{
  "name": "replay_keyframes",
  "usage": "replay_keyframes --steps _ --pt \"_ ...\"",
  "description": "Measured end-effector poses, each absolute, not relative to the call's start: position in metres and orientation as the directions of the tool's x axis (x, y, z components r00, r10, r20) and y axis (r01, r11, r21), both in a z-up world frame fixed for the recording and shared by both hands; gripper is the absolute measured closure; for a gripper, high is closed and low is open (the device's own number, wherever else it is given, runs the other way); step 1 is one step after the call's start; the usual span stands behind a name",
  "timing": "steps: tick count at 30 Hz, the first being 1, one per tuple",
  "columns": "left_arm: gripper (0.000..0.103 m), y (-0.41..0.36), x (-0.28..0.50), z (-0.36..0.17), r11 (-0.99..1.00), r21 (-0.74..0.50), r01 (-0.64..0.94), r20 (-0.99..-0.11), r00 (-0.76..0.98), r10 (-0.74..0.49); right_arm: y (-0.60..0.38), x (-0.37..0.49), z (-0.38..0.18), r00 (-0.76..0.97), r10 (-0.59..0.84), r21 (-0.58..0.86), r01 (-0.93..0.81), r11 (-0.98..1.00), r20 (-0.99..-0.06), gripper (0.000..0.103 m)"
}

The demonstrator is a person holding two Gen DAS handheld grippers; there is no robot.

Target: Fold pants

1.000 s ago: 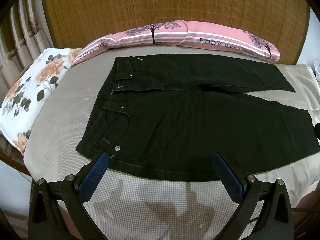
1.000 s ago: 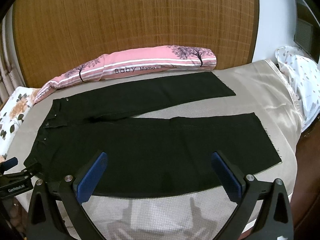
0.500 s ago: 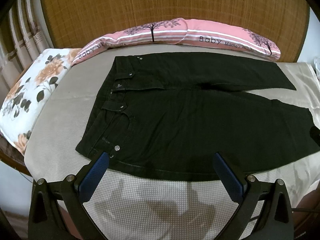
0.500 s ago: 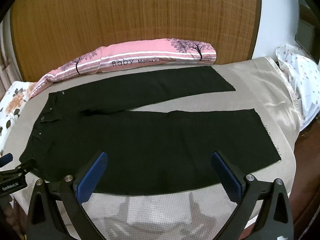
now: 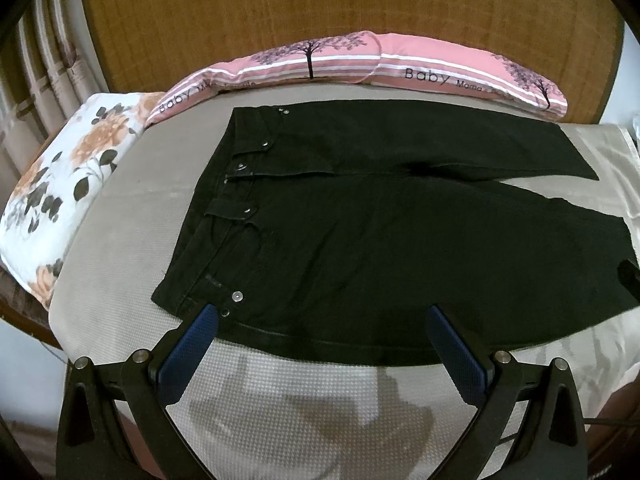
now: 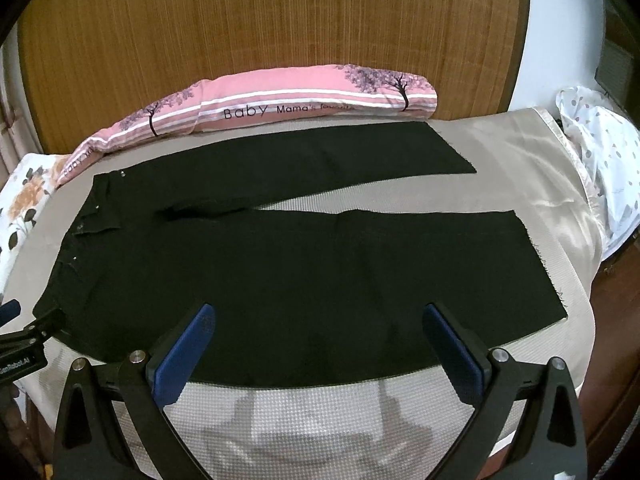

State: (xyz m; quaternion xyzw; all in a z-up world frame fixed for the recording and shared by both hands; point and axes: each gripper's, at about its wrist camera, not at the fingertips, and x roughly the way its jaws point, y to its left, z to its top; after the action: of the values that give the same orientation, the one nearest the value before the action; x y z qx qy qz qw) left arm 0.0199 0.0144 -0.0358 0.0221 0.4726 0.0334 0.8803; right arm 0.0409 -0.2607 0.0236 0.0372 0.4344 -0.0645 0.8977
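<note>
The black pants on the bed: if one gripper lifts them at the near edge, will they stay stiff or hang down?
The black pants lie flat with soft creases, so they would probably droop. Spread wide, the unlifted part would likely drag.

Pink bolster point(image 5: 400, 62), floral pillow point(image 5: 68, 184), spotted cloth point(image 6: 604, 156).

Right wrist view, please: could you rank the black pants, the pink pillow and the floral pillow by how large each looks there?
1. Black pants, by far the largest.
2. Pink pillow.
3. Floral pillow, though the frame edge cuts it off, so its real size is unsure.
</note>
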Motion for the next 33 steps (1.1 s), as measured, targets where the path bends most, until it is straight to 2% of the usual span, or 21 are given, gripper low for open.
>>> replay_keyframes --steps 11,18,20,23,28,33 --pt "0.000 0.042 0.044 -0.039 0.998 0.028 -0.060 -0.826 0.561 0.057 -0.267 0.059 0.014 0.590 -0.053 0.050 0.157 0.986 -0.806 0.001" --pt "0.001 0.092 0.093 -0.030 0.995 -0.022 -0.095 -0.804 0.594 0.039 -0.267 0.085 0.007 0.568 -0.027 0.071 0.150 0.986 -0.823 0.001" --pt "0.005 0.108 0.110 -0.027 0.994 -0.050 -0.102 -0.798 0.602 0.022 -0.265 0.094 0.006 0.580 -0.016 0.082 0.142 0.987 -0.814 0.001" --pt "0.018 0.130 0.139 -0.024 0.990 -0.103 -0.096 -0.792 0.610 -0.023 -0.264 0.110 0.007 0.617 0.024 0.121 0.116 0.986 -0.787 0.001" --pt "0.021 0.166 0.195 -0.029 0.975 -0.207 -0.077 -0.784 0.609 -0.119 -0.263 0.140 0.002 0.636 0.029 0.124 0.106 0.987 -0.771 0.000" --pt "0.025 0.199 0.253 -0.056 0.919 -0.387 -0.073 -0.782 0.554 -0.285 -0.262 0.173 -0.012 0.597 0.048 0.136 0.105 0.985 -0.801 0.000"
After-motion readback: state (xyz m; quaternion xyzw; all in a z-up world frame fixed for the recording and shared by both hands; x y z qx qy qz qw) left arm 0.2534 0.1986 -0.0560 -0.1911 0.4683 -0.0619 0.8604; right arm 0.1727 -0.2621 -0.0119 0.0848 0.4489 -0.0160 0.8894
